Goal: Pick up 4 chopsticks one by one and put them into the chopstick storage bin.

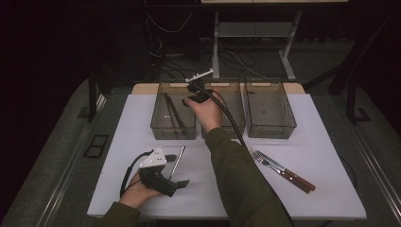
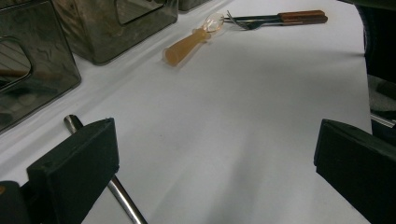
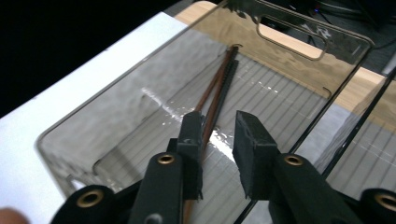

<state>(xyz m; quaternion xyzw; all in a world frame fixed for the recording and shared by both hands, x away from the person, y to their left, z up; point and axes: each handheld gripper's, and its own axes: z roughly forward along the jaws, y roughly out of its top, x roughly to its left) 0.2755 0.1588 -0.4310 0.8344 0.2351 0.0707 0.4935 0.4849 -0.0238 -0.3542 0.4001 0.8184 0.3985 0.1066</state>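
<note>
The right tool (image 3: 217, 140) hangs over the leftmost bin (image 3: 93, 135) at the desk's far edge, jaws a little apart, gripping nothing. The chopsticks (image 3: 219, 88) lie flat on the bin's floor, just below the jaws. The left tool (image 1: 163, 177) rests near the desk's front-left corner, spread wide, beside a metal rod (image 2: 119, 196).

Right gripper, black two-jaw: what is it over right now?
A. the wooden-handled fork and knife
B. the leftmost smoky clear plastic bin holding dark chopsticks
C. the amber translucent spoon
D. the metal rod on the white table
B: the right gripper hangs with its jaws apart above the leftmost smoky clear plastic bin, dark chopsticks lying inside.
</note>
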